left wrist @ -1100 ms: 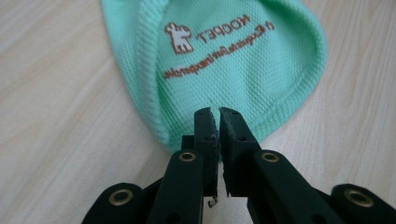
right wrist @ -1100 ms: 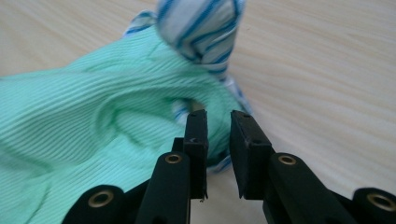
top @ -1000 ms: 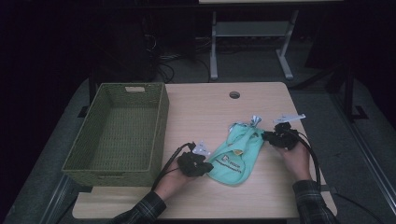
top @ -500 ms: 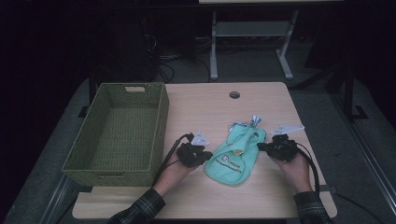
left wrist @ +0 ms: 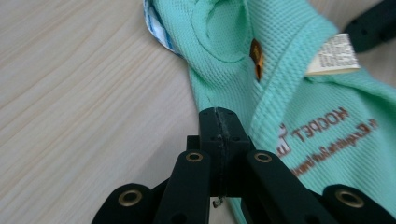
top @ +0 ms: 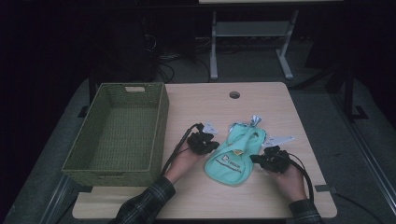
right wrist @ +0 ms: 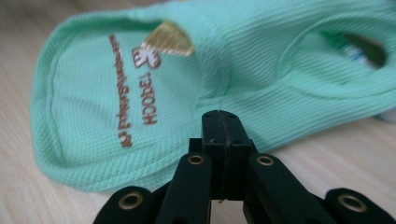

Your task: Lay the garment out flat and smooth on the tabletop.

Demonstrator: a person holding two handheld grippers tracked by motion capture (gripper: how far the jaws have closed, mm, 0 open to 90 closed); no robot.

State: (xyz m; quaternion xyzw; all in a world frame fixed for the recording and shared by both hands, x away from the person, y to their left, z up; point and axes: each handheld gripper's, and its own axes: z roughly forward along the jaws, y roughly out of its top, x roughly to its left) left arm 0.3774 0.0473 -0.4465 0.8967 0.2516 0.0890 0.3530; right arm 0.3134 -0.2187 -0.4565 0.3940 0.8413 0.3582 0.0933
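A small mint-green garment with brown lettering lies flat on the wooden table. My left gripper is at the garment's left edge, jaws shut. In the left gripper view the garment lies just right of the closed tips of my left gripper. My right gripper is at the garment's right edge, also shut. In the right gripper view the garment spreads behind the closed tips of my right gripper, which meet its hem. No fabric shows between either pair of jaws.
A green woven basket stands empty at the table's left side. White paper tags lie beside the garment's far end. A round cable hole sits near the table's back edge. A metal frame and cables stand on the floor beyond.
The left gripper has moved away from the person along the garment's left edge. The right gripper has moved toward the person along its right edge. The garment has stayed in place.
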